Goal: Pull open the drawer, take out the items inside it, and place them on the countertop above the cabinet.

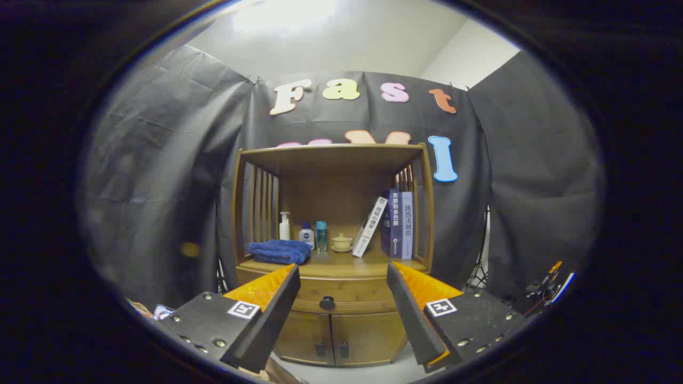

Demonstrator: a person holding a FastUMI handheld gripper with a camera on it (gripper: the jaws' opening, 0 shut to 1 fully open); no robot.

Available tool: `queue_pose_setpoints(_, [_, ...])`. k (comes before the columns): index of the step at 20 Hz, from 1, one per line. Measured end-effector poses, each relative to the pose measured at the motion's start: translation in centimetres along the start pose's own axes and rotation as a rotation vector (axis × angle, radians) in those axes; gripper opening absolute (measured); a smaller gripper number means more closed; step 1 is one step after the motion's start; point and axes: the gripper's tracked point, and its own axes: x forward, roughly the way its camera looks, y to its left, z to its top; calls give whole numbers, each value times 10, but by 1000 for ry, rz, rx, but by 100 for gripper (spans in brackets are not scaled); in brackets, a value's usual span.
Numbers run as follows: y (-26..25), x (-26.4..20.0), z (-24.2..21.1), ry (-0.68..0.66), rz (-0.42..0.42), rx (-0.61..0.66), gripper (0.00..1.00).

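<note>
Drawer (341, 298) closed, facing spread tongs (344, 277).

Black cloth walls (155, 160), white ceiling (341, 37) w/ bright light.

Recording booth: black cloth walls (160, 160) (draped) behind wooden cabinet (333, 256).
</note>
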Motion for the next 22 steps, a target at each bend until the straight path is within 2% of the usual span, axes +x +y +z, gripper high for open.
queue_pose_setpoints(15, [3,2,4,-15,-3,-2,97])
queue_pose_setpoints(22, [9,7,-7,11,4,-6,97])
